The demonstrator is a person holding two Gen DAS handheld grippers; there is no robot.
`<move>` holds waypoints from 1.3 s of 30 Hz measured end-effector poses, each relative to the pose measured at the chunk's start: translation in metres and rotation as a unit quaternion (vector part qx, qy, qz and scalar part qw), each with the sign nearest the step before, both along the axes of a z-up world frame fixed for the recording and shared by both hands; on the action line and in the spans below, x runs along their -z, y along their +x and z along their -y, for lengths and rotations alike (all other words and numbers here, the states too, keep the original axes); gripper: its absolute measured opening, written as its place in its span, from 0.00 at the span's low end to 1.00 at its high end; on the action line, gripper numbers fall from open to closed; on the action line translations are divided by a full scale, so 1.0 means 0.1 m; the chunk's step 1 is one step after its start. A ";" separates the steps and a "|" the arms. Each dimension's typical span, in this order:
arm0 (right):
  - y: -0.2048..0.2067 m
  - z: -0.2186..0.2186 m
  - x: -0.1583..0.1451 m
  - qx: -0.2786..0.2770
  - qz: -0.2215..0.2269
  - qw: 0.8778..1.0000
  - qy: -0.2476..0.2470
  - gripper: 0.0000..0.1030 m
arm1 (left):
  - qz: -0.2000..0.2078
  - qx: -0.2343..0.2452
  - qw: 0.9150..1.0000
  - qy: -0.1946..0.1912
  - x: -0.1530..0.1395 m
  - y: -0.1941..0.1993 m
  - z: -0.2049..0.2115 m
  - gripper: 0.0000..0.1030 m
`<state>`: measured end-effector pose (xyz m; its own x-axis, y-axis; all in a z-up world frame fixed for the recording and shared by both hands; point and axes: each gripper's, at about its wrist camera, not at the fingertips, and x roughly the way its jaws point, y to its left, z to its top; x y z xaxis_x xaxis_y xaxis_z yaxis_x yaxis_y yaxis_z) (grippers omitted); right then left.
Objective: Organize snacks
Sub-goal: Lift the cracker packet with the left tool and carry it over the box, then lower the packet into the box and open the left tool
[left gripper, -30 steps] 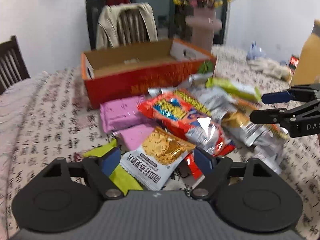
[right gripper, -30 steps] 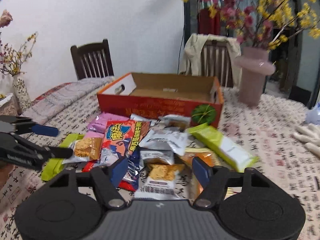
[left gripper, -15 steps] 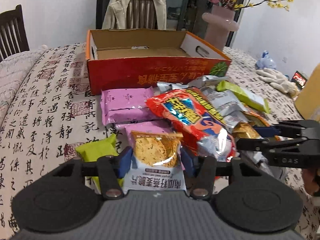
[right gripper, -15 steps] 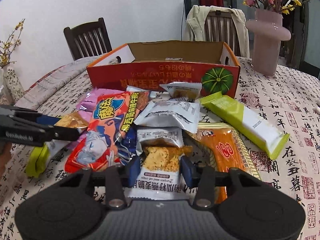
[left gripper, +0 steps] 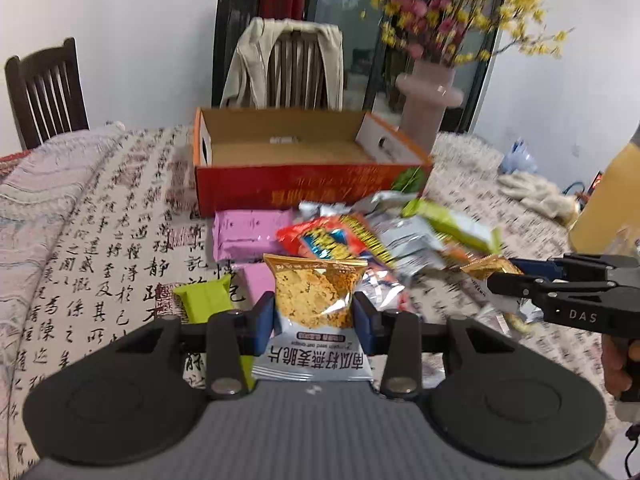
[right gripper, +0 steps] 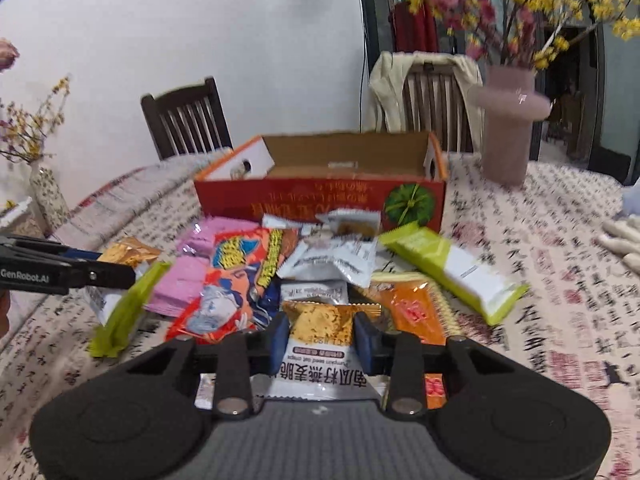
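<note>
A pile of snack packets (left gripper: pixel 384 236) lies on the patterned tablecloth in front of an open orange cardboard box (left gripper: pixel 304 168), whose inside looks bare. My left gripper (left gripper: pixel 314 320) is shut on a white and gold oat crisp packet (left gripper: pixel 316 308) and holds it above the table. My right gripper (right gripper: pixel 320 340) is shut on a like oat crisp packet (right gripper: pixel 320 344), lifted over the pile (right gripper: pixel 304 264). The box also shows in the right wrist view (right gripper: pixel 320 196). Each gripper shows at the edge of the other's view.
Purple packets (left gripper: pixel 248 232), a red chip bag (left gripper: pixel 332 240) and green packets (right gripper: pixel 452 272) lie among the pile. A pink vase with flowers (left gripper: pixel 428 104) stands right of the box. Two chairs (left gripper: pixel 44 92) stand behind the table. White gloves (left gripper: pixel 532 192) lie at the right.
Both grippers closed on their oat crisp packets and lifted them off the pile. Both views tilted up towards the box.
</note>
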<state>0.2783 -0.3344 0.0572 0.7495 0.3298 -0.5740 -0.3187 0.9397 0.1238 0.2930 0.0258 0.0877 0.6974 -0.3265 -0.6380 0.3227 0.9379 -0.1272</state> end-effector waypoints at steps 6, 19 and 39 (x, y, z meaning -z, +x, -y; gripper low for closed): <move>-0.22 0.17 -0.22 0.001 0.025 1.000 -0.007 0.33 | 0.016 -0.013 1.000 -0.009 -0.21 -0.17 -0.02 0.40; 0.42 0.33 -1.20 -0.024 0.059 0.997 0.031 0.33 | 0.063 -0.045 0.997 -0.002 -1.19 0.69 -0.19 0.40; 3.66 0.01 -0.67 0.070 -0.014 0.997 -0.014 0.33 | -0.023 -0.116 0.993 -0.002 -0.41 3.66 -0.01 0.40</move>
